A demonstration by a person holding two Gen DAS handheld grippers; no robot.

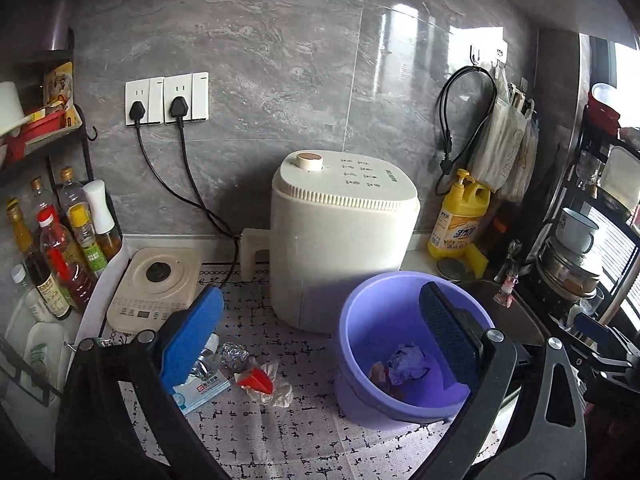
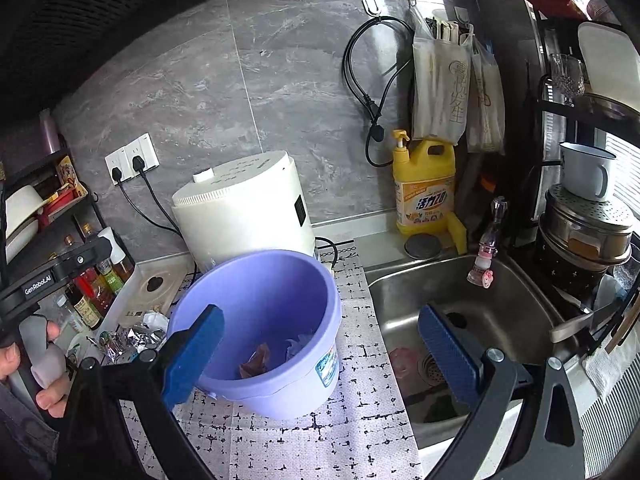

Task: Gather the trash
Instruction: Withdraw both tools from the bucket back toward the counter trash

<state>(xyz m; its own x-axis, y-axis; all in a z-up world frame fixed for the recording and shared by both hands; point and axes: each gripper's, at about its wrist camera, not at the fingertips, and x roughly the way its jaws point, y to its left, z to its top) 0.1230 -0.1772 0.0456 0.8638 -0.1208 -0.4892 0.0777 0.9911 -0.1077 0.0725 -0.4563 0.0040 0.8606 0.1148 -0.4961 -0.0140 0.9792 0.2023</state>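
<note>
Kitchen counter with a patterned mat (image 1: 304,432), seen from both wrist cameras. The left gripper (image 1: 320,336) stands released, its blue pads spread wide with nothing between them; one pad sits at lower left of the left view, the other overlaps the rim of the purple bucket (image 1: 372,340) at lower right. In the bucket lie a crumpled purple-tinted wad (image 1: 406,362) and a brownish scrap (image 1: 380,372). Uncollected trash remains on the mat at lower left, just beside the bucket: a red-and-white wrapper (image 1: 262,384), a crumpled foil ball (image 1: 234,356) and a small blue-and-white packet (image 1: 204,390), the last partly hidden by the left pad. A cream appliance with a top dial (image 1: 340,240) stands directly behind the bucket, and a flat induction cooker (image 1: 156,284) lies to its left, both cords running to the wall sockets (image 1: 168,98). Oil and sauce bottles (image 1: 60,252) crowd the left edge. The right gripper (image 2: 320,352) is likewise released and empty, one pad before the bucket wall, the other over the steel sink (image 2: 500,320) at right centre of the right view. A yellow detergent bottle (image 2: 424,184) stands behind the sink, and a hand (image 2: 44,360) shows at the lower left edge.
</note>
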